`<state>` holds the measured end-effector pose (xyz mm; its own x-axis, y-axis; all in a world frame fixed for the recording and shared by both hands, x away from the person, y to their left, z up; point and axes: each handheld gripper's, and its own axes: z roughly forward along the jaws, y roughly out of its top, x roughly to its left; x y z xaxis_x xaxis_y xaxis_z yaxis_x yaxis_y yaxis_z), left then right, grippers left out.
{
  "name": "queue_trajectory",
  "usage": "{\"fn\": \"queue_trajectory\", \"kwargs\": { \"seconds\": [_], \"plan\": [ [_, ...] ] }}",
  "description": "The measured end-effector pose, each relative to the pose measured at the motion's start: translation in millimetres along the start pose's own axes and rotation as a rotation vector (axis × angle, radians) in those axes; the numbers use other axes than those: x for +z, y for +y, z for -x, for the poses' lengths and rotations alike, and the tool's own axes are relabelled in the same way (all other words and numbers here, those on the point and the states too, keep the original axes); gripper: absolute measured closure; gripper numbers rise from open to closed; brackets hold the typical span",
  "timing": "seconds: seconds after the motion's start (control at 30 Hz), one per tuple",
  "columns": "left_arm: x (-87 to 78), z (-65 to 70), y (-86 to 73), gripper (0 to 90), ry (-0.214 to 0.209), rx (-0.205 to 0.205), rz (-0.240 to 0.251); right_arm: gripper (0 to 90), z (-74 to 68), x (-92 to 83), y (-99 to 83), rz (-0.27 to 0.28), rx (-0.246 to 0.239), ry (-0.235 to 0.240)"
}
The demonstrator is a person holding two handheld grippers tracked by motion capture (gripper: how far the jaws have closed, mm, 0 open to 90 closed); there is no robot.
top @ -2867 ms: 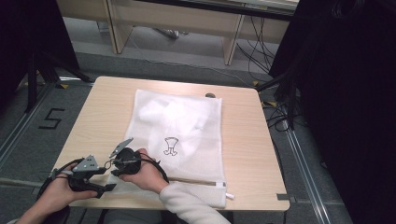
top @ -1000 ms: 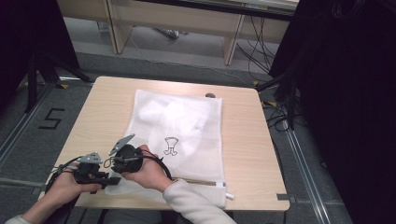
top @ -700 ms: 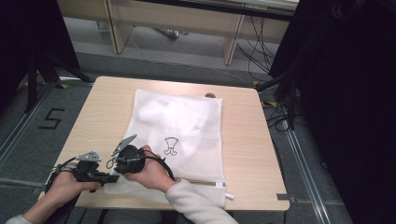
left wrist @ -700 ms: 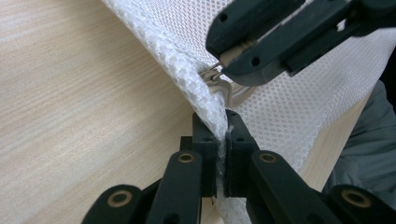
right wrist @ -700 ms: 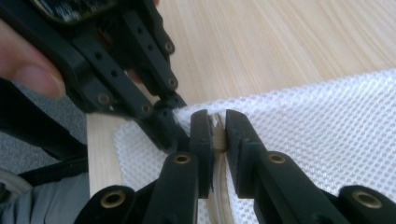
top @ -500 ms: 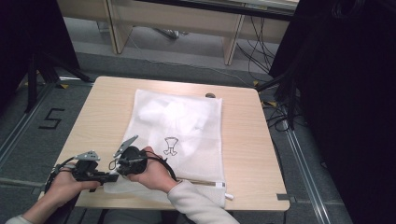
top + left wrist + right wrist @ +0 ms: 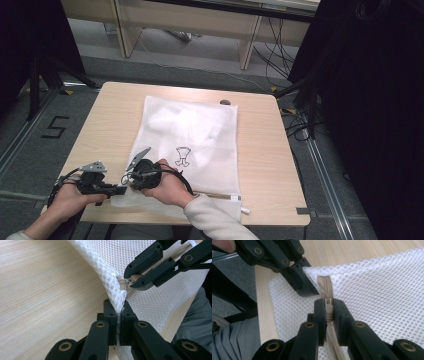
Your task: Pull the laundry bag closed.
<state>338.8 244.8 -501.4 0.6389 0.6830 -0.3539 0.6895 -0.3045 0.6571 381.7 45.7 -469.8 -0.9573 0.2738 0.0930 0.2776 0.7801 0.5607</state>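
Note:
A white mesh zip bag (image 7: 190, 135) with a small black print lies flat on the wooden table (image 7: 260, 165). My left gripper (image 7: 122, 190) sits at the bag's near-left corner. In the left gripper view its jaws (image 7: 119, 315) are shut on that mesh corner (image 7: 117, 293). My right gripper (image 7: 127, 181) is just beside it, held by a hand in a pale sleeve. In the right gripper view it (image 7: 328, 307) is shut on the beige zipper's slider, at the end of the zipper (image 7: 323, 283). The left gripper (image 7: 307, 280) shows close behind, and the right gripper (image 7: 128, 281) also shows in the left gripper view.
The zipper (image 7: 215, 196) runs along the bag's near edge to a white tab (image 7: 245, 211). A small dark object (image 7: 225, 102) lies at the table's far edge. Beyond it are desk legs and cables (image 7: 285, 55). A "5" (image 7: 55, 127) is marked on the floor at left.
My left gripper's tips have come up to the bag's near-left corner beside the right gripper. The right gripper has edged slightly right. The bag lies as before.

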Motion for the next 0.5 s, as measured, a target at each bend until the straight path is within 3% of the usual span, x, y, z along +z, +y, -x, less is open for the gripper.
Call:
{"fn": "queue_trajectory", "kwargs": {
  "seconds": [0.27,0.33,0.5],
  "plan": [
    [-0.1,0.7,0.2,85.7,0.006,-0.006,0.000,82.3,-0.2,-0.1,-3.0,-0.008,-0.007,-0.008],
    [0.2,0.7,0.2,85.7,-0.003,-0.007,-0.002,82.4,-0.6,-0.5,-4.0,-0.018,-0.013,0.014],
    [0.7,1.7,-0.2,85.7,-0.001,-0.007,0.013,82.4,0.2,0.6,-5.3,-0.024,-0.015,0.013]
  ]
}}
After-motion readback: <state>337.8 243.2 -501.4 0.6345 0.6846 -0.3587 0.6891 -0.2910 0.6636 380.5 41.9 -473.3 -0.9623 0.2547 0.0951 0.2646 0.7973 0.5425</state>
